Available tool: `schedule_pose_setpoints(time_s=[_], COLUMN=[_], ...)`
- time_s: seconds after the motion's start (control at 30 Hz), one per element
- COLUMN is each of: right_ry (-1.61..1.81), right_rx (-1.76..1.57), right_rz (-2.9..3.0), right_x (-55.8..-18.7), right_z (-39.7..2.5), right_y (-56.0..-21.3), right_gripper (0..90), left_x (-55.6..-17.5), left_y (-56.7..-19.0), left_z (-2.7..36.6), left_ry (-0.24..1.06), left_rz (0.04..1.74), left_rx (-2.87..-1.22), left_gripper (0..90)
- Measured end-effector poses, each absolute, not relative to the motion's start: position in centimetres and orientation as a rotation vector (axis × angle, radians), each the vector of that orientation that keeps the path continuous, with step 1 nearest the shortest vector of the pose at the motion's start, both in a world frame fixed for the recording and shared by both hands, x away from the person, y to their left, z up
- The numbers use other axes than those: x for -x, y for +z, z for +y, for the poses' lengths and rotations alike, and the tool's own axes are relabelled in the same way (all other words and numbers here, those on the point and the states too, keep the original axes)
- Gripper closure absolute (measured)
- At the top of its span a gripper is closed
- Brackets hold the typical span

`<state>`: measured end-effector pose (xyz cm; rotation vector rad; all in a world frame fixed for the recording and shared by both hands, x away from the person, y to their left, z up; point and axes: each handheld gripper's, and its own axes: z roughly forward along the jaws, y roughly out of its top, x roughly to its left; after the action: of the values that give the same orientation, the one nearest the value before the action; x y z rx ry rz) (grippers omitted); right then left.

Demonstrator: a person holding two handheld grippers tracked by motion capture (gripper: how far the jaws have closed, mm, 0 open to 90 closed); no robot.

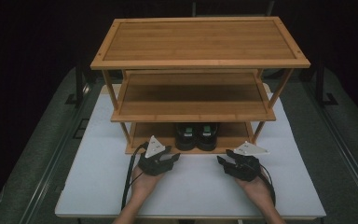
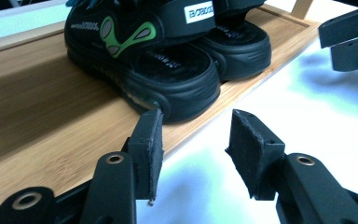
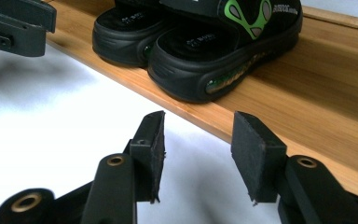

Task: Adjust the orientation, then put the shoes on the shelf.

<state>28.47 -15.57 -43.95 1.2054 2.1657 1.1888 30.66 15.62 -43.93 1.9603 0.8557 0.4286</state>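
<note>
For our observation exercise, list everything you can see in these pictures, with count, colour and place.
Shoe rack: one, bamboo brown, three tiers, standing on the table.
Sandals: one pair, black with green markings, side by side on the rack's bottom shelf, at its front edge.
Table: one, white top, under the rack.
Left gripper: one, black, jaws open, on the table left of the sandals.
Right gripper: one, black, jaws open, right of the sandals.
Hands: two, holding the grippers.
</note>
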Motion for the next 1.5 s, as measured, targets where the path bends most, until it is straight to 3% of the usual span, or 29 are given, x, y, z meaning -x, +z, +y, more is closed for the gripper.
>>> schedule_pose_setpoints(time_s=[0.4, 0.83, 1.5], right_ry=[1.203, 1.211, 1.218], right_rx=[-1.212, -1.217, -1.247], right_rz=[2.183, 2.178, 2.187], right_x=[-27.7, -26.7, -25.7], right_z=[-16.9, -18.5, -20.3], right_y=[-44.1, -44.2, -44.4], right_gripper=[46.7, 43.2, 39.4], left_x=[-30.0, -28.9, -27.8], left_y=[-43.7, -43.1, -43.0], left_z=[16.6, 17.5, 19.2], left_ry=[0.42, 0.42, 0.43], left_rz=[0.853, 0.842, 0.815], left_rx=[-1.954, -1.947, -1.984], left_gripper=[49.5, 38.2, 34.3])
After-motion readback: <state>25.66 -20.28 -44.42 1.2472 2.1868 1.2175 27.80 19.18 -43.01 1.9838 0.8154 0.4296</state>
